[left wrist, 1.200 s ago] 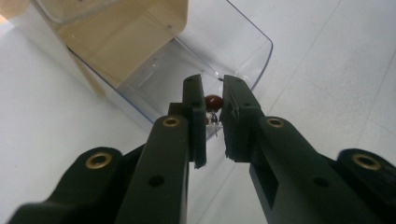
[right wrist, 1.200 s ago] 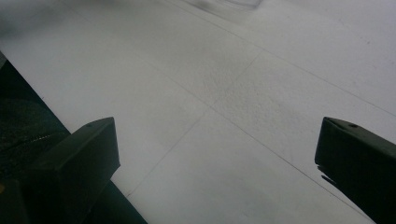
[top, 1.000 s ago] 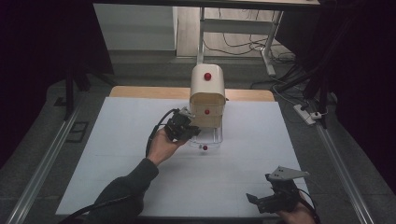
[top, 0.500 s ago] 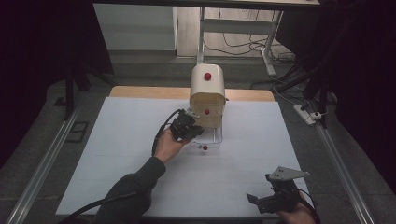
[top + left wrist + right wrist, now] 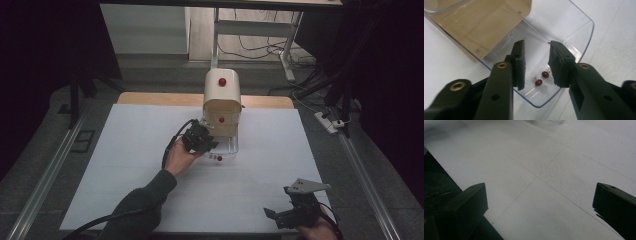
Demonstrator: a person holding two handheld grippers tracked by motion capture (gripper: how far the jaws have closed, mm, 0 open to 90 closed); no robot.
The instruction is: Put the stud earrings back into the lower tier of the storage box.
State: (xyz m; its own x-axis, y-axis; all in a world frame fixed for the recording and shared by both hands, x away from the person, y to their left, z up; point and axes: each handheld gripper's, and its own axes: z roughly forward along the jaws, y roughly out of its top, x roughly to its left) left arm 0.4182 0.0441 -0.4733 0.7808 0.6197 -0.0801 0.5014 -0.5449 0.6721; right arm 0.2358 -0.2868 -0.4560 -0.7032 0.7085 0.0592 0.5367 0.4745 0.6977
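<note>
A cream box with a red knob on top stands at the far middle of the white table, and a clear plastic tray juts from its base. In the left gripper view the tray holds two small dark red beads with metal pins. My left gripper hangs open just above them, one jaw on each side, touching neither. In the high view the left gripper sits at the tray's left front. My right gripper rests open near the table's front right.
The box's tan lower front slopes down into the tray just beyond my left jaws. Under the right gripper lies bare white table, with the dark table edge at its left. Grey rails flank the table.
My left gripper has moved right and forward, from left of the box to over the clear tray. The right gripper has stayed put.
</note>
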